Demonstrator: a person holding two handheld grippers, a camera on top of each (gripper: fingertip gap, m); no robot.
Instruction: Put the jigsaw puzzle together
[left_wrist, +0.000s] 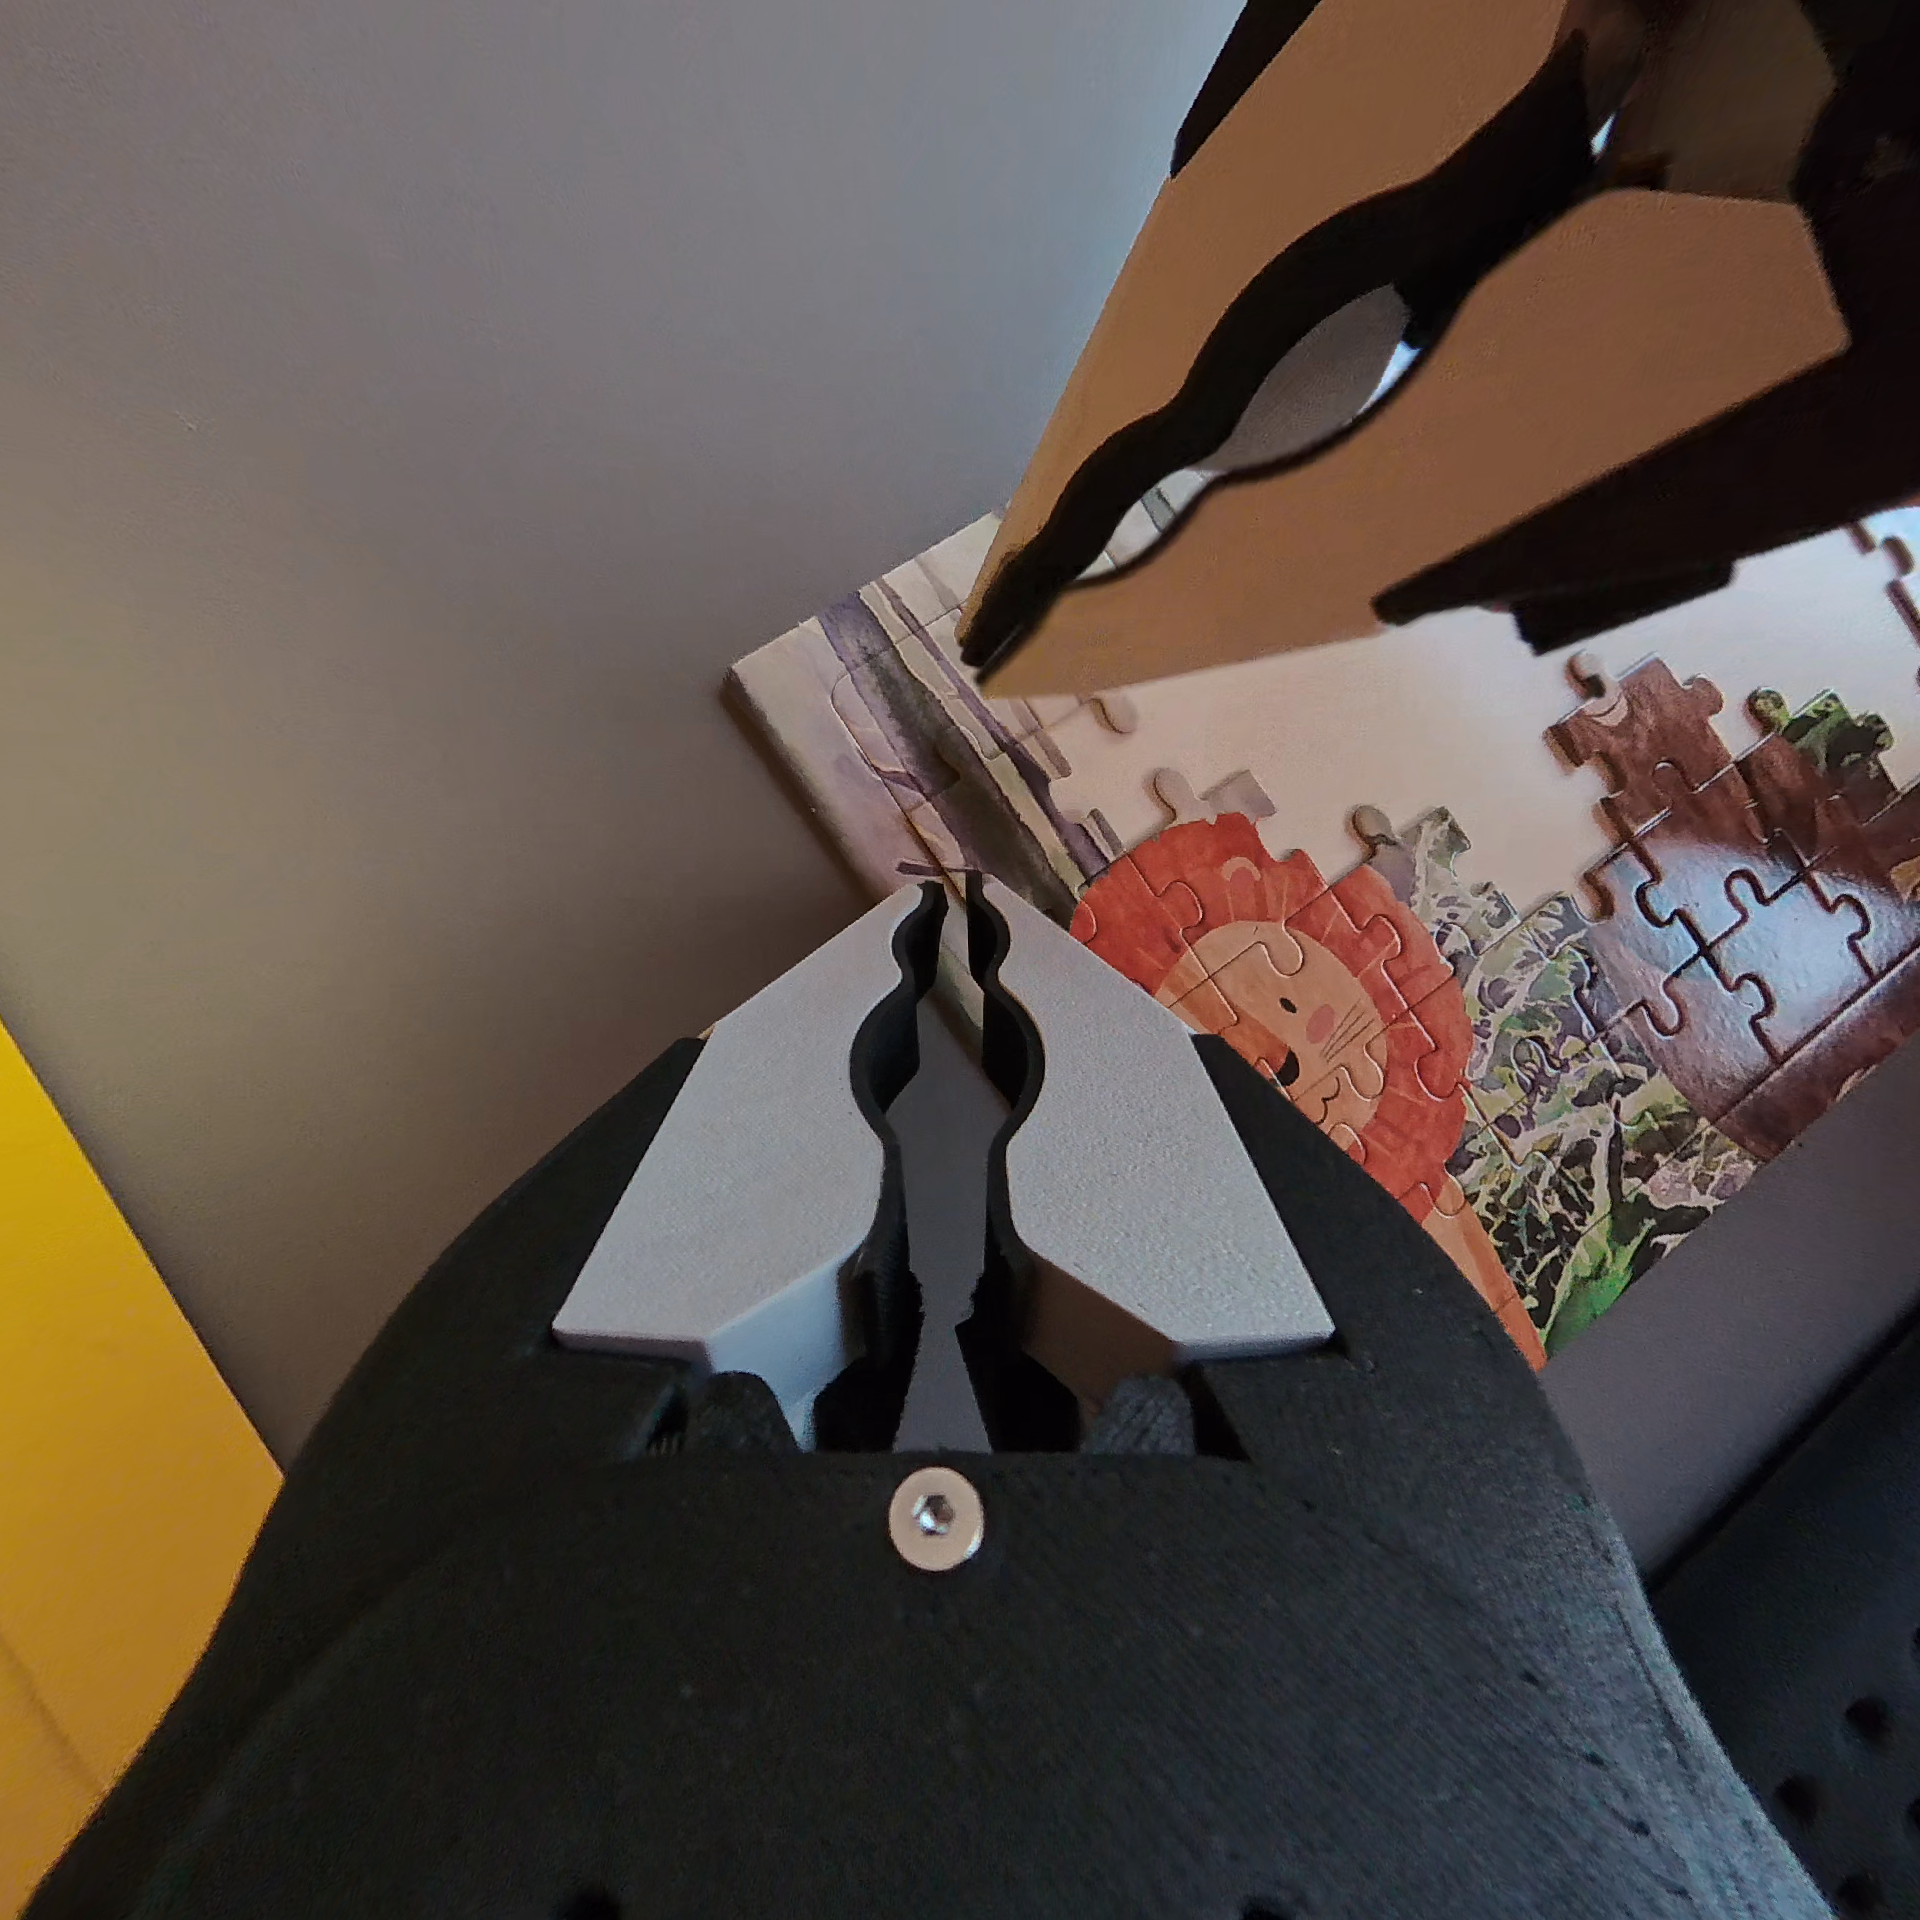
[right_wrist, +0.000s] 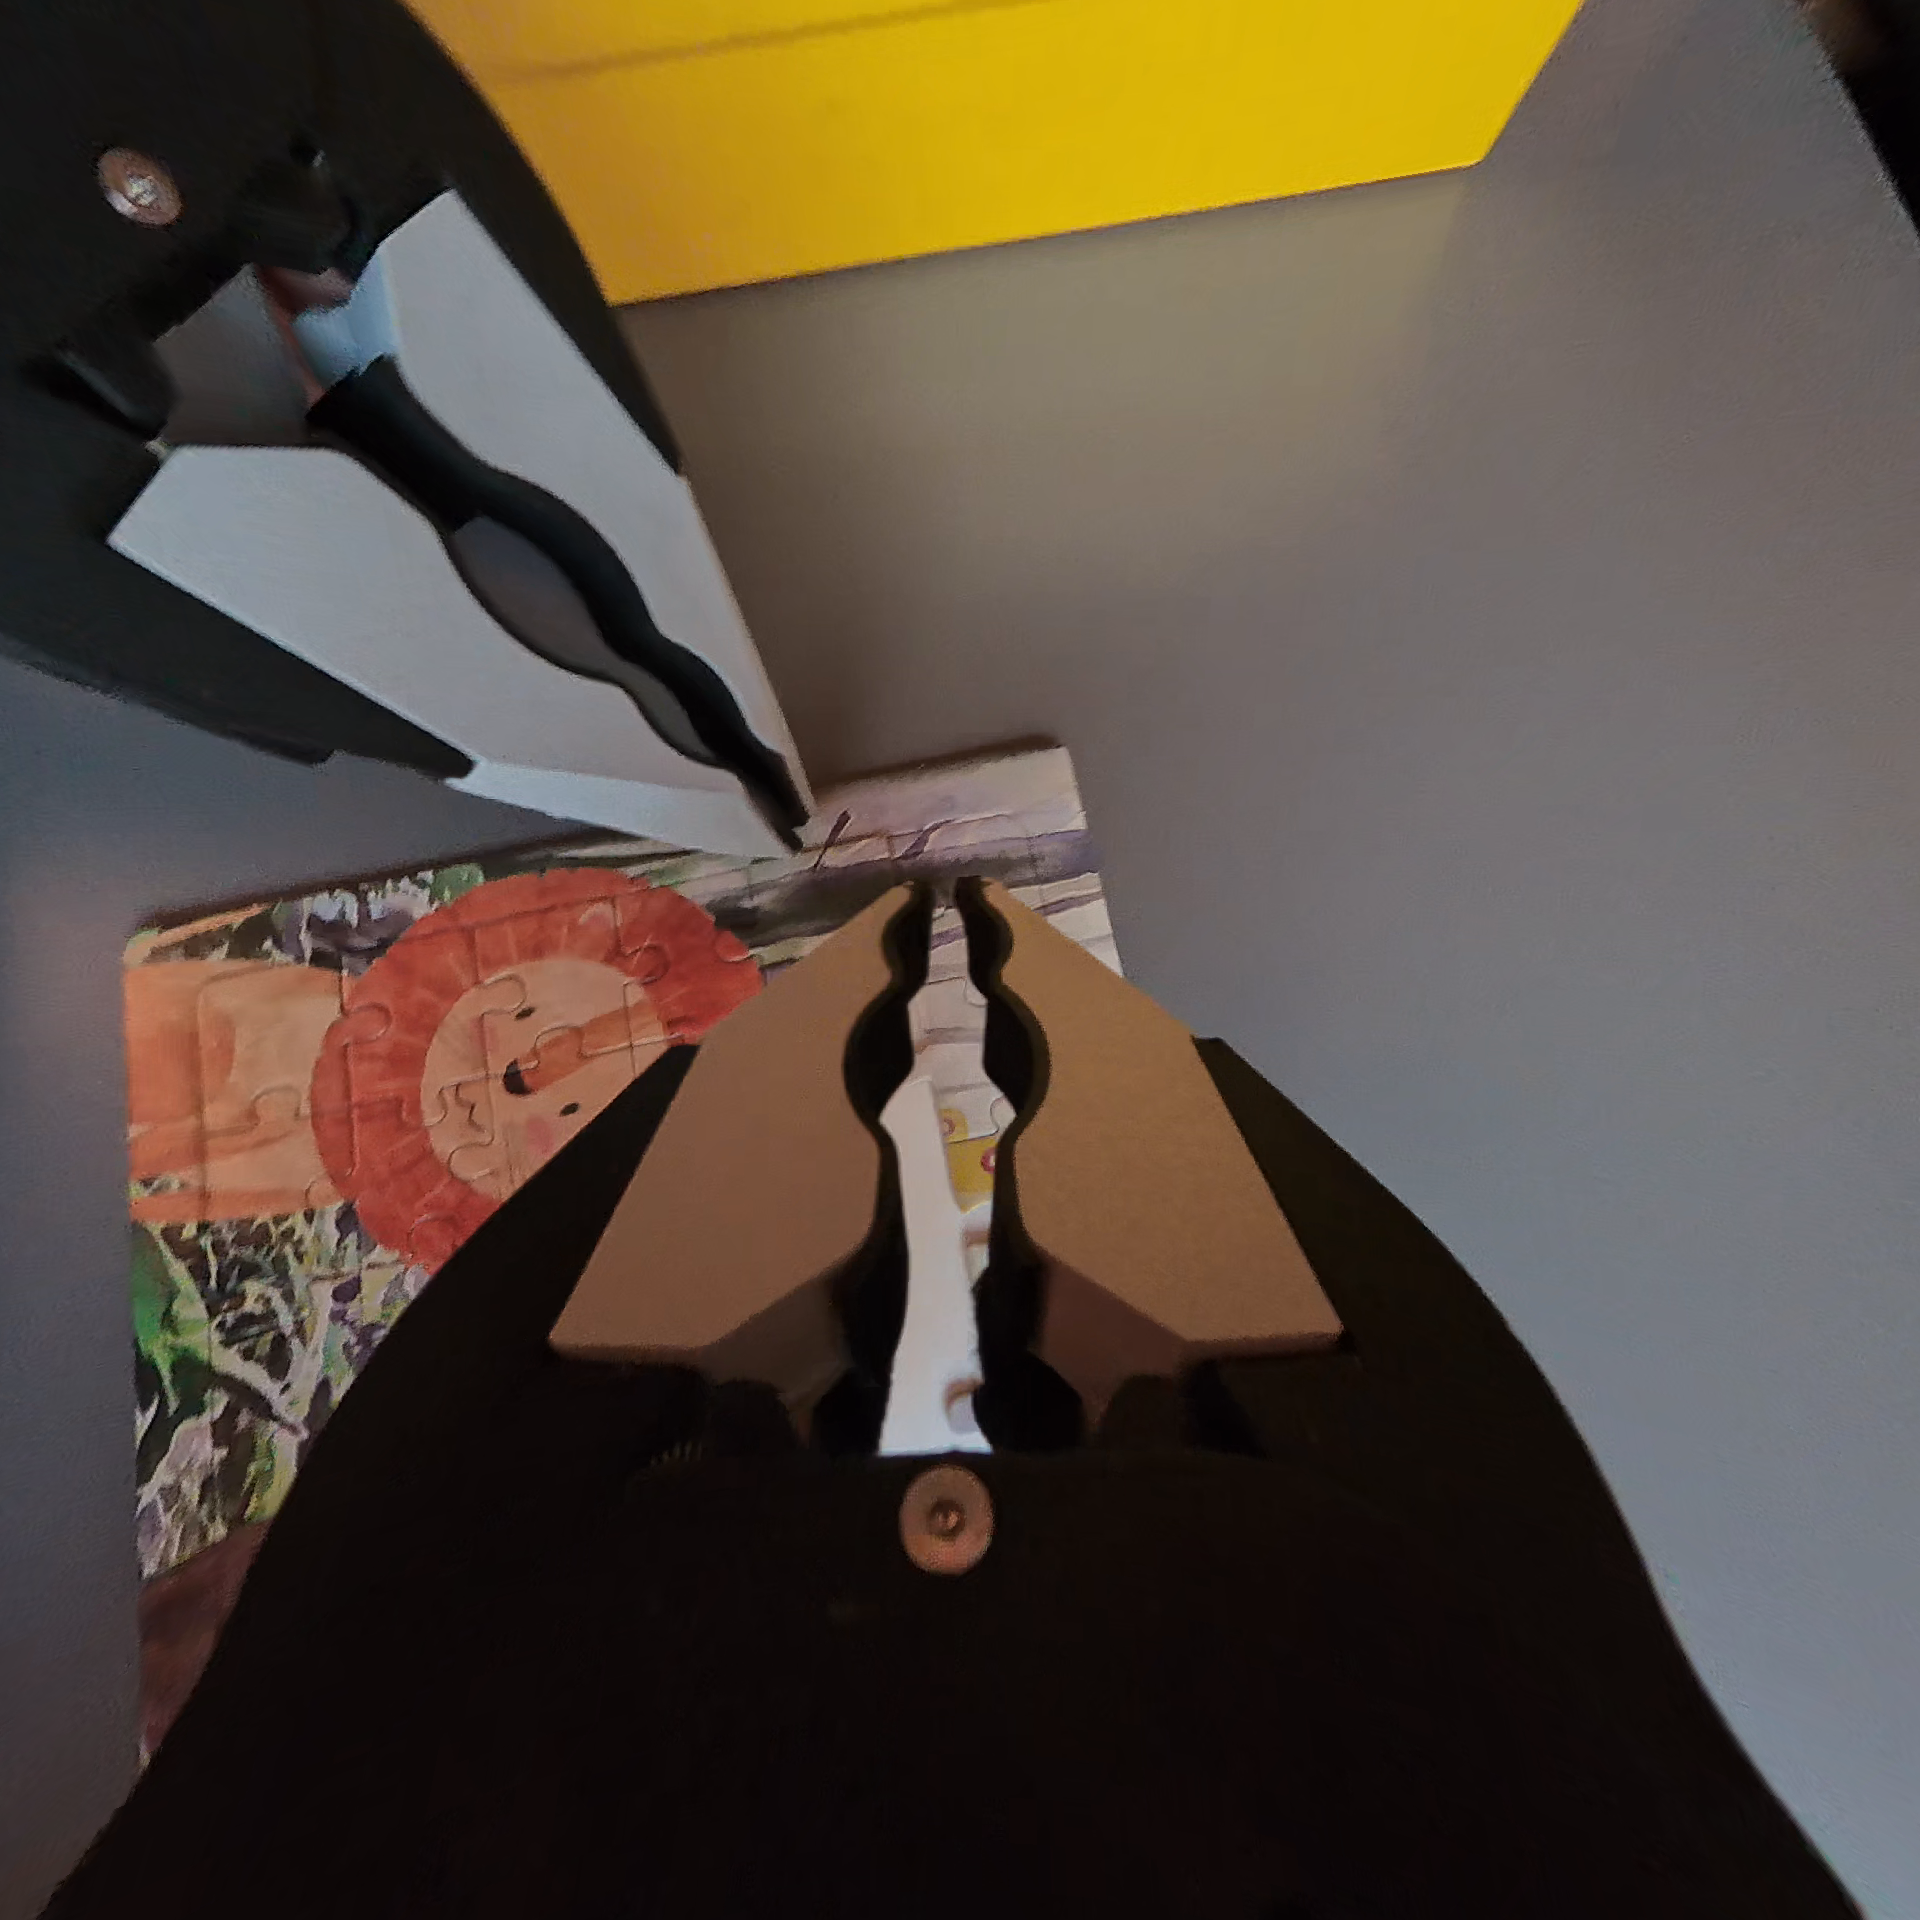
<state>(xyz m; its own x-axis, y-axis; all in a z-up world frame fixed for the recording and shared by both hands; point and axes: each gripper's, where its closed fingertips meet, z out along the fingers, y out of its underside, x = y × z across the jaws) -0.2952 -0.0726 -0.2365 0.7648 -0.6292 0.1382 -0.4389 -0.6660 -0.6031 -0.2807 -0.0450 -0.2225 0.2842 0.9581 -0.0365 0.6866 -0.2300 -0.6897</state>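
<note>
The left claw, the one with grey fingers, is pointing down at the near edge of the jigsaw puzzle. Its two fingers are sitting almost together, with only a thin gap between the tips. Nothing is showing between them. The tips are hanging right at the pale purple corner of the puzzle, and I cannot tell if they are touching it.

The right claw, the one with tan fingers, is coming in from the other side and leaning down over the same corner. Its fingers are also nearly closed, with a thin gap at the tips, and it is holding nothing that I can see. The two claws are pointing at each other, tips close together but apart.

There are two claws and one puzzle. The puzzle is lying flat on the grey table. It is showing one orange lion face, green leaves and a brown patch. Some spots in the white part are open, with no pieces in them.

One yellow box is sitting on the table behind the puzzle.
</note>
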